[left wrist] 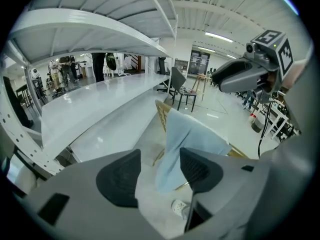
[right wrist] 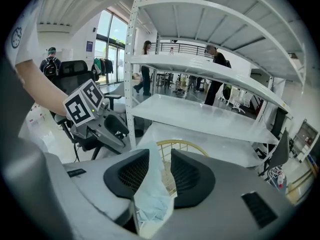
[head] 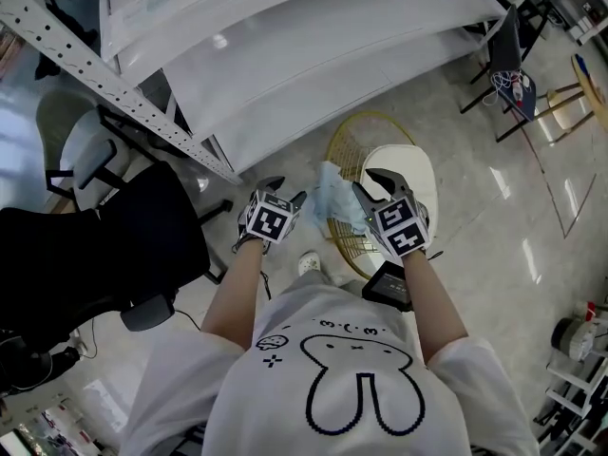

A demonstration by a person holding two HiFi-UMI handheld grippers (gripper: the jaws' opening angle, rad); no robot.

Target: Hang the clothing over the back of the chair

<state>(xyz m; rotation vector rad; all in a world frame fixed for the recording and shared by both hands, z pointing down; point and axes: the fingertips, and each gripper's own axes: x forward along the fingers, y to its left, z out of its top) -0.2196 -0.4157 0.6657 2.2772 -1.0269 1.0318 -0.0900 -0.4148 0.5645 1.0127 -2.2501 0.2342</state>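
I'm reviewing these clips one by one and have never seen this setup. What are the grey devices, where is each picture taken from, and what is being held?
There is no robot here. A person holds a two-jaw gripper in each hand, and the marker cubes are part of the grippers. The head view looks down from the person's head, with the left gripper on the left and the right gripper on the right. The other two pictures come from cameras riding on each gripper. A light blue garment hangs at the back of a gold wire chair standing on the floor. The left gripper is open and empty. The garment runs between the right gripper's jaws, but a gap shows there, so a firm pinch is uncertain.
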